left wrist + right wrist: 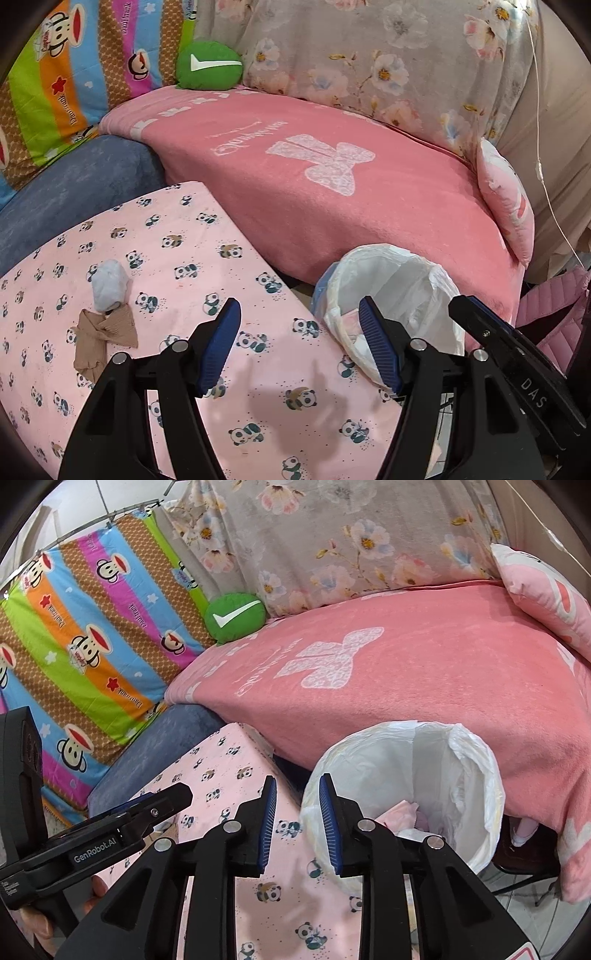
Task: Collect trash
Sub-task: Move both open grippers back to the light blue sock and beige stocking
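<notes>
On the panda-print table cover (184, 258), far left, two bits of trash lie touching: a crumpled pale-blue wad (109, 284) and, just below it, a limp tan stocking-like scrap (103, 338). Both are uncollected — probably the next targets. To their right the left gripper (299, 347) hangs with its jaws wide apart and nothing between them, angled down over the cover, ready to take something. Further right stands the white-lined waste bin (476, 775), tucked between the table edge and the pink blanket (424, 686), within easy reach of both hands; some pink and white scraps (400, 812) already lie inside. The right gripper (297, 823) — jaws narrowly parted, empty — sits at the bin's near rim.
</notes>
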A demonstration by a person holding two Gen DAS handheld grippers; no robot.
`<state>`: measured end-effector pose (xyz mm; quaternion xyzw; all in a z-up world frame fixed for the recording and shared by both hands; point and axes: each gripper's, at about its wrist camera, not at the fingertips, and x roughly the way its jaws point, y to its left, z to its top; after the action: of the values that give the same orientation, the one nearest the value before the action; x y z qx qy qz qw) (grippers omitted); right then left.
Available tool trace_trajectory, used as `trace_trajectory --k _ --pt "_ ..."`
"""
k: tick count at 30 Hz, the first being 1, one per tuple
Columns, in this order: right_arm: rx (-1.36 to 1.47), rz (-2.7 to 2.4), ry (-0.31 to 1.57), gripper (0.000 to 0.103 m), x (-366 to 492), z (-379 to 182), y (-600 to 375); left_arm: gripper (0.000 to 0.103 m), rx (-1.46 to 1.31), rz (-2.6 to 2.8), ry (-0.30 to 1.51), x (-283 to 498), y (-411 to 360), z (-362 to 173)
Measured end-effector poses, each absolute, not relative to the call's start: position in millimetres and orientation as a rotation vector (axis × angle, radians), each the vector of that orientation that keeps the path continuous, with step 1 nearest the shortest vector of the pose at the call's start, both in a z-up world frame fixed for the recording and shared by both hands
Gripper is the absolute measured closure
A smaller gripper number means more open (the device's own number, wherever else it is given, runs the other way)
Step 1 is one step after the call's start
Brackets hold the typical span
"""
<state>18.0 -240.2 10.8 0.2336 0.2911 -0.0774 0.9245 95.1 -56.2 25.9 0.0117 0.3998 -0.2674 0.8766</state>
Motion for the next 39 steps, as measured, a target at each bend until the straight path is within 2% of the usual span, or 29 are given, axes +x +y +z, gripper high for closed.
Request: trace_trajectory --k 3,4,6,10,28,39 --pt "0.464 -0.141 0.607 0.073 23 11 -228 0.039 0.017 -0.514 0.835 100 -40 22" --pt "0.459 -0.135 0.61 0.068 25 11 -223 0.038 0.014 -0.498 0.835 101 -35 21" --pt "0.448 -0.121 0.616 0.065 28 11 -214 0.03 0.005 -0.465 0.832 104 -22 18" --pt "0.418 -0.086 0.637 0.06 38 10 -192 0.029 -0.013 -0.414 0.838 109 0 12" --pt "0.29 0.069 0.743 0.059 89 -5 -87 0.028 -0.085 -0.199 0.926 136 100 -35" --pt "0.246 0.123 0.808 0.059 120 -26 -39 0.028 -0.121 -0.152 1.005 160 127 -68"
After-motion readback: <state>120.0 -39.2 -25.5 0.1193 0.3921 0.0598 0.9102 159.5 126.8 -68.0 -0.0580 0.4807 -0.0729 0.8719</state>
